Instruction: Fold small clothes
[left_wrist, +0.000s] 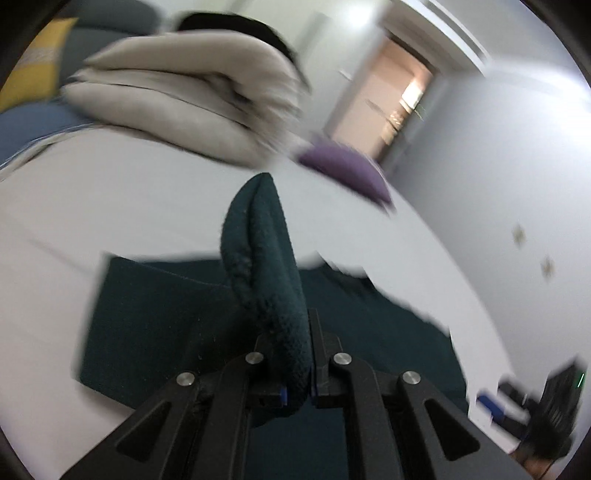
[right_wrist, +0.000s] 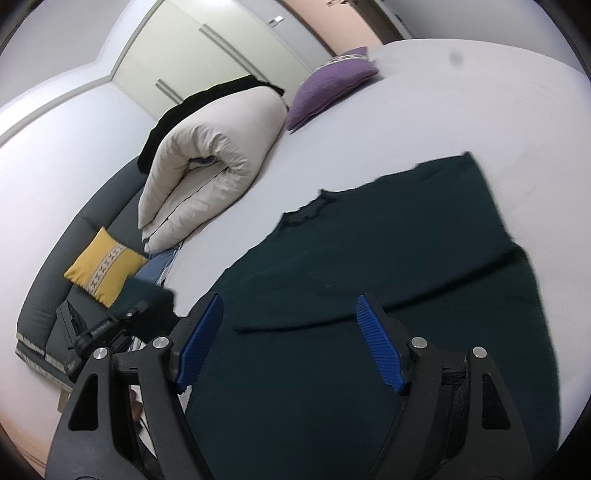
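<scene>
A dark teal garment (right_wrist: 388, 266) lies spread on the white bed (right_wrist: 480, 110). In the left wrist view my left gripper (left_wrist: 291, 343) is shut on a bunched fold of the garment (left_wrist: 262, 258), which stands up between the jaws above the flat part of the cloth (left_wrist: 155, 317). My right gripper (right_wrist: 291, 332) is open, its blue pads (right_wrist: 376, 339) hovering just above the near part of the garment, holding nothing. The left gripper (right_wrist: 122, 317) also shows in the right wrist view, at the garment's left edge.
A folded cream duvet (right_wrist: 207, 162) with a black cloth (right_wrist: 207, 99) on it lies at the bed's far side, beside a purple cushion (right_wrist: 328, 85). A grey sofa (right_wrist: 55, 280) with a yellow cushion (right_wrist: 103, 266) stands left of the bed. A doorway (left_wrist: 395, 99) is beyond.
</scene>
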